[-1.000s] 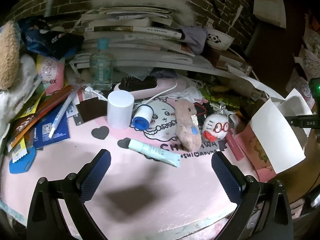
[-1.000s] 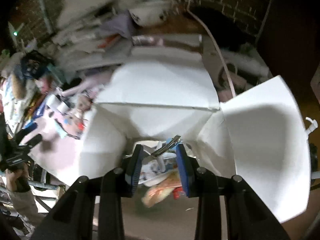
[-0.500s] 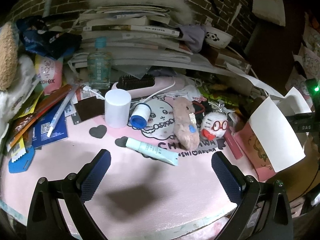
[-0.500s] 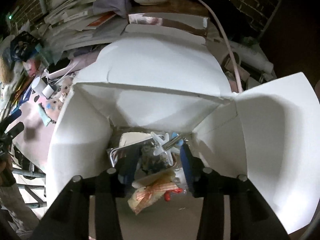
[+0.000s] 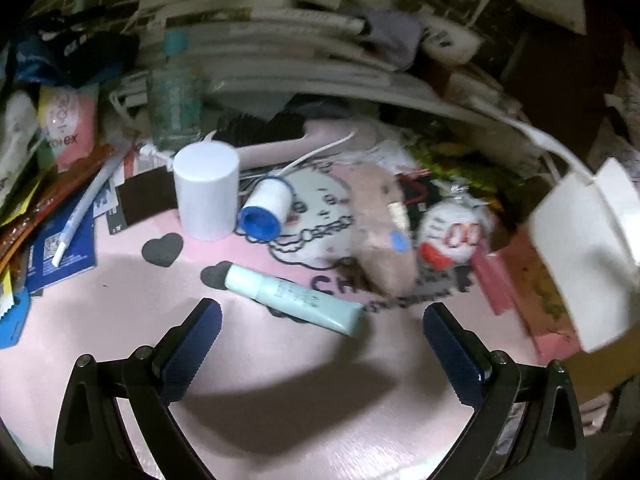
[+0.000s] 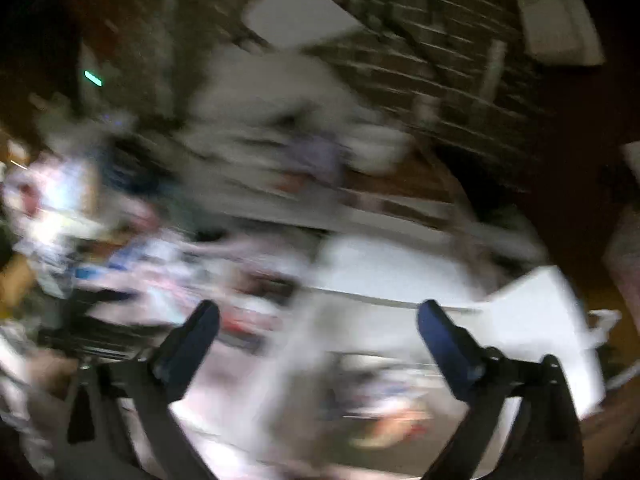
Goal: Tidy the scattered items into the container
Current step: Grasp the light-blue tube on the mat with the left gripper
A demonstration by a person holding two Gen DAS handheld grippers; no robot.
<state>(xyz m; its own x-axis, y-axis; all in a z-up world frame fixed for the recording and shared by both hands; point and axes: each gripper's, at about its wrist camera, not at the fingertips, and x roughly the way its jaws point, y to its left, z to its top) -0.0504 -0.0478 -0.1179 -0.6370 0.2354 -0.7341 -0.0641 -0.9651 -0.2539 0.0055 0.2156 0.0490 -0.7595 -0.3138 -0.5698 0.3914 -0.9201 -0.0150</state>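
In the left wrist view my left gripper [image 5: 322,322] is open and empty above the pink mat [image 5: 120,320], just short of a pale green tube [image 5: 294,300]. Beyond it stand a white cylinder [image 5: 207,196], a blue-capped roll [image 5: 266,212], a tan plush [image 5: 384,236] and a white plush with red glasses [image 5: 456,240]. The white box flap [image 5: 584,248] shows at right. The right wrist view is heavily blurred: my right gripper [image 6: 318,322] is open and empty, raised above the white box [image 6: 400,280].
Stacked books and papers [image 5: 288,40], a clear bottle [image 5: 172,96] and a black brush [image 5: 260,132] line the back. Packets, a pen and blue cards [image 5: 60,240] crowd the left edge. A brick wall [image 6: 440,40] is behind.
My right gripper opened, let go of the metal clip into the box, and swung up and away. My left gripper moved closer to the green tube.
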